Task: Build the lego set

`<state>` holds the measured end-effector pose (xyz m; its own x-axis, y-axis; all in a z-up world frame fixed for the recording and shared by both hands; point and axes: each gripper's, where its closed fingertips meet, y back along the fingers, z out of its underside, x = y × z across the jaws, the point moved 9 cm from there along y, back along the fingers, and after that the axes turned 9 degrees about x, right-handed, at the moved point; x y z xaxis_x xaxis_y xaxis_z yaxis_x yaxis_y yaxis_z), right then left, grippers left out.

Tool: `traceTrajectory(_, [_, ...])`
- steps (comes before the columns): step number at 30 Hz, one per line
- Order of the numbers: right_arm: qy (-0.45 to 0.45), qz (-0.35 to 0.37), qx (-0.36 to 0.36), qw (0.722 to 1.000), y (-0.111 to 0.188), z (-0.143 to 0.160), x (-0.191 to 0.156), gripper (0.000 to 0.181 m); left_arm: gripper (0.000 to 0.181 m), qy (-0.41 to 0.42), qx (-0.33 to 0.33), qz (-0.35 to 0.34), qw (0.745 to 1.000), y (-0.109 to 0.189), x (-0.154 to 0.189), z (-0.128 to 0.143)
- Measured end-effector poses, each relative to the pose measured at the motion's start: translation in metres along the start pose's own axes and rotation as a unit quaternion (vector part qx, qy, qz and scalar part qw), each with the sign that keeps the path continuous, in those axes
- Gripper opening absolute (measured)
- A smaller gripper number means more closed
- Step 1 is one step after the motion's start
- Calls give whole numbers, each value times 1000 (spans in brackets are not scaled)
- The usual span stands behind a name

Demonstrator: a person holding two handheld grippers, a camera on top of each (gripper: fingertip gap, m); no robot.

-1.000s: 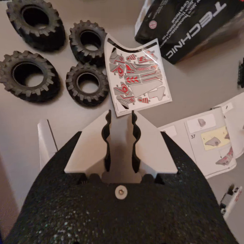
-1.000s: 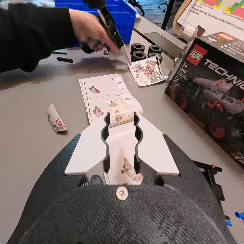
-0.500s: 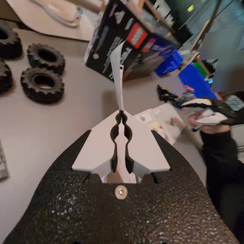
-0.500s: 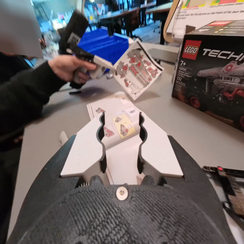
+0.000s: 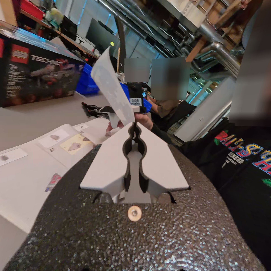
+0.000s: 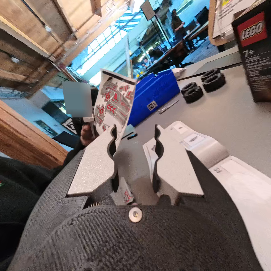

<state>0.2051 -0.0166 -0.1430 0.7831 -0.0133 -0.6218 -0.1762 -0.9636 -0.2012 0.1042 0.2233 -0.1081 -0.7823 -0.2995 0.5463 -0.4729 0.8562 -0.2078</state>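
My left gripper (image 5: 134, 124) is shut on the lower corner of the sticker sheet (image 5: 111, 90) and holds it upright in the air, its plain back towards this camera. In the right wrist view the sheet's printed side (image 6: 115, 102) shows grey and red stickers. My right gripper (image 6: 135, 129) is open and empty, with its left fingertip just in front of the sheet's lower edge. The open instruction booklet (image 6: 205, 148) lies on the table below. A grey panel piece with a red sticker (image 6: 126, 193) lies under the right gripper.
The black set box (image 5: 33, 73) stands at the table's far side, next to a blue bin (image 6: 154, 93). Several black tyres (image 6: 192, 92) lie near the box. A black chassis part (image 5: 92, 111) sits past the booklet (image 5: 44, 154). A small black pin (image 6: 132, 135) lies on the table. My right fingertips sit around 11 cm from my left ones.
My left gripper closed on the sticker sheet, lifted it off the table and swung it towards the right gripper. The right gripper rose, tilted up and opened wider.
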Motion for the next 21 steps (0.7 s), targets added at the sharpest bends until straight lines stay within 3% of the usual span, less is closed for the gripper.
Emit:
traceTrajectory(1, [-7,-11,-3,1000,0,1,-1,48,0,-4,-4,5,1000,-1,3,1])
traceTrajectory(9, [-9,-110,26,994,-1,-4,-24,0,0,-29,-11,26,999,-3,24,4])
traceTrajectory(21, [-29,-120,-6,992,4,-5,-28,0,0,-92,-37,-19,995,3,32,13])
